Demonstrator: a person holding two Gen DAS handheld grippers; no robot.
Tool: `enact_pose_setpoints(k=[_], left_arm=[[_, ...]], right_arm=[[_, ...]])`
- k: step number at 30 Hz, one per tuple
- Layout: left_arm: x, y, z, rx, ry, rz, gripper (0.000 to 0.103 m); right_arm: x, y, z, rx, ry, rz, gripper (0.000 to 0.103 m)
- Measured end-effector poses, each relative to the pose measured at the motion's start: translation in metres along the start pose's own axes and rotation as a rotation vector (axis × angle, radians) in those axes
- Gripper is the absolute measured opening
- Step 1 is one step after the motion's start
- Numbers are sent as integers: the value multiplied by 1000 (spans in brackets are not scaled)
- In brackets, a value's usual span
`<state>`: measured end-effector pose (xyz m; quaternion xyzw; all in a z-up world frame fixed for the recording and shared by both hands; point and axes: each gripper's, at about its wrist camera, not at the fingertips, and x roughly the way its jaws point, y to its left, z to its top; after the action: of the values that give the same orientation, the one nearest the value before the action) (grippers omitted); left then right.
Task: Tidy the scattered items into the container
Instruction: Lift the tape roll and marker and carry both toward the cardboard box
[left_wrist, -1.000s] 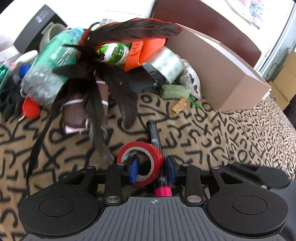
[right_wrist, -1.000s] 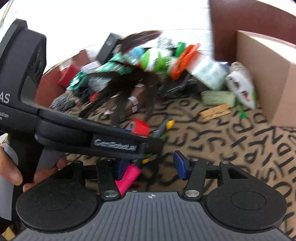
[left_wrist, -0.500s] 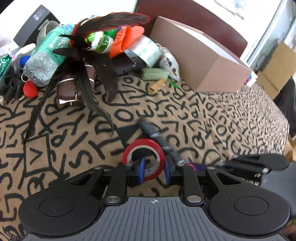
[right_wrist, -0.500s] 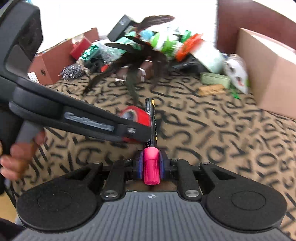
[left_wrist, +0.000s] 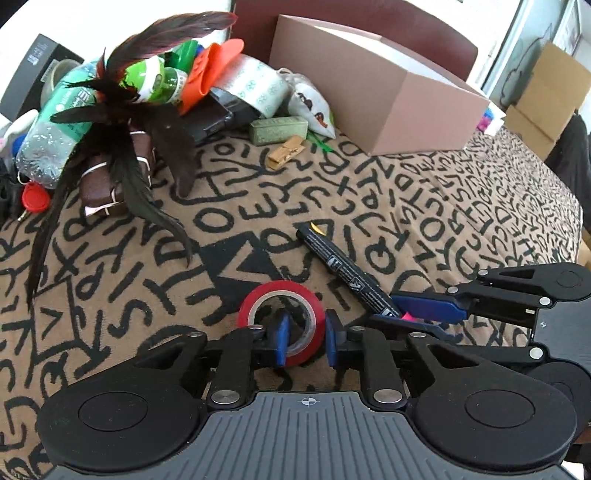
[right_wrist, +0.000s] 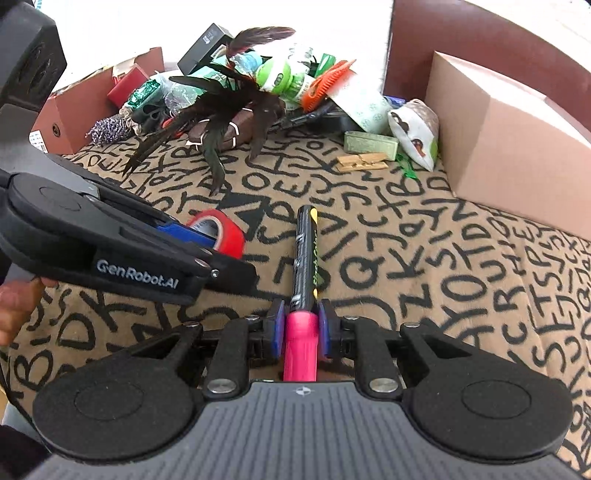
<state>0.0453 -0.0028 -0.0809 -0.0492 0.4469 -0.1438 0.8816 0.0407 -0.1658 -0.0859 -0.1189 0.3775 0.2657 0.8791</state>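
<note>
A red tape roll (left_wrist: 280, 295) stands on edge over the patterned cloth. My left gripper (left_wrist: 306, 341) has one pad inside the ring and one outside; its jaws are opening slightly, but the pads still press the roll's wall. The right wrist view shows that gripper (right_wrist: 207, 243) from the side, holding the roll (right_wrist: 229, 230). My right gripper (right_wrist: 300, 328) is shut on the pink cap of a black marker (right_wrist: 304, 258), which points forward. The left wrist view also shows the marker (left_wrist: 343, 271) and the right gripper (left_wrist: 402, 316). A brown cardboard box (left_wrist: 388, 85) (right_wrist: 517, 147) stands at the far right.
A pile lies at the back: dark feathers (left_wrist: 147, 110), a green bottle (left_wrist: 55, 122), an orange piece (left_wrist: 207, 70), a wide tape roll (left_wrist: 258, 88), a green tin (left_wrist: 279, 129), a clothespin (left_wrist: 286, 152) and a pouch (right_wrist: 413, 133). A hand (right_wrist: 14, 310) grips the left tool.
Both grippers have closed, the left on the red tape roll and the right on the marker's pink cap. Both have drawn back from the pile with their items.
</note>
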Motion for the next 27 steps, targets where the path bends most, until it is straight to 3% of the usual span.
enact_pose_setpoints(k=[1,3,5,6,11,20,27], left_arm=[[0,1,0,-4,0,0,34],[2,1,1,-9,-6,5,33],[2,1,1,-3,-6,8,26],[2,0,1,2,-5,10,13],[5,-3,2,3,-5,16,16],[-2,-11,5,6,-18,39,7],[-19,-27,25,30,-68,21,7]], right_arm=[[1,0,1,1,-1,0,22],[2,-1,1,4,0,1,22],[4,-2,1,12,2,4,22],[5,-3,1,16,2,6,22],[7,-7,2,57,6,19,22],[2,-7,3,32,-12,35,18],[-19,-18,8,48,-75,40,18]])
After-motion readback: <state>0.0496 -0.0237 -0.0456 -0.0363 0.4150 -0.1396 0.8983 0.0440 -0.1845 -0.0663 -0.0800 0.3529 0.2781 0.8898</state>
